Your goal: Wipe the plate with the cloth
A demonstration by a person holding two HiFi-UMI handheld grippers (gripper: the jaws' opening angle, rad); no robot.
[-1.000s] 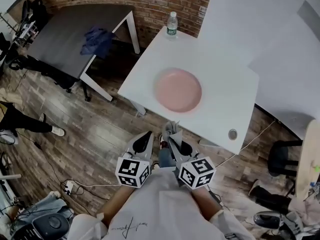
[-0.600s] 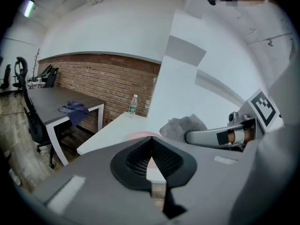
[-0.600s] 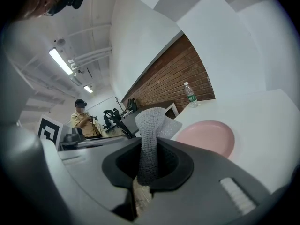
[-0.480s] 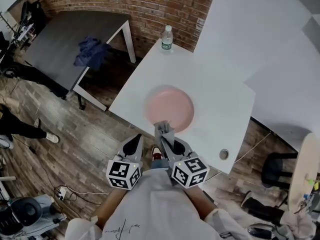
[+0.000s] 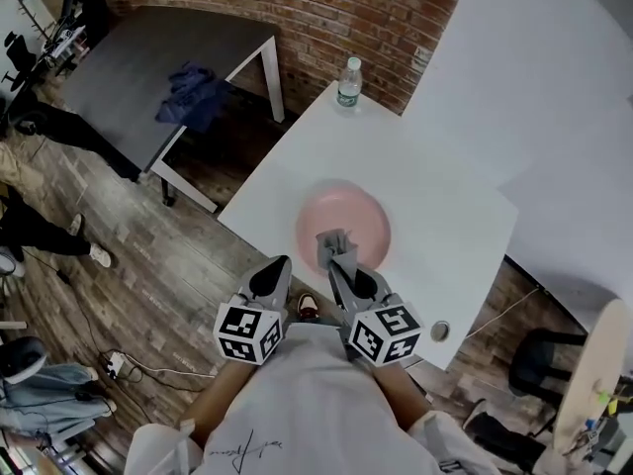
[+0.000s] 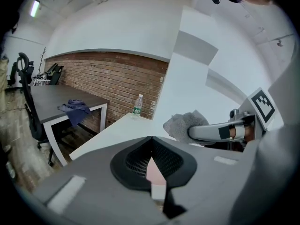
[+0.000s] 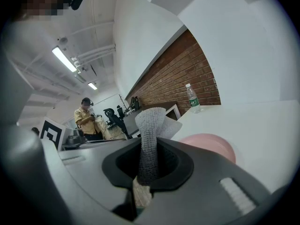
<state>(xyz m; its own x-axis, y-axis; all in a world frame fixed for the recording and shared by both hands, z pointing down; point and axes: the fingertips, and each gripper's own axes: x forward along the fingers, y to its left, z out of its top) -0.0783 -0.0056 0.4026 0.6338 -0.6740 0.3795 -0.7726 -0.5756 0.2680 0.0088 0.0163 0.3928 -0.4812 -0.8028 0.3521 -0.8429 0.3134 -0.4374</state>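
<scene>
Grey cloth (image 5: 333, 248) pinched in right claw (image 5: 339, 262), held above near rim of pink plate (image 5: 346, 218) on white counter (image 5: 440, 216), left claw (image 5: 281, 263) clenched on nothing, just beside.

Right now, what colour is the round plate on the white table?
The round plate is plain pale pink; the head view shows it best.

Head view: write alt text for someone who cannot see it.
Seen from above, the right gripper holds a grey cloth at the near edge of a pink plate on a white table. The left gripper is beside it, shut and empty.
</scene>
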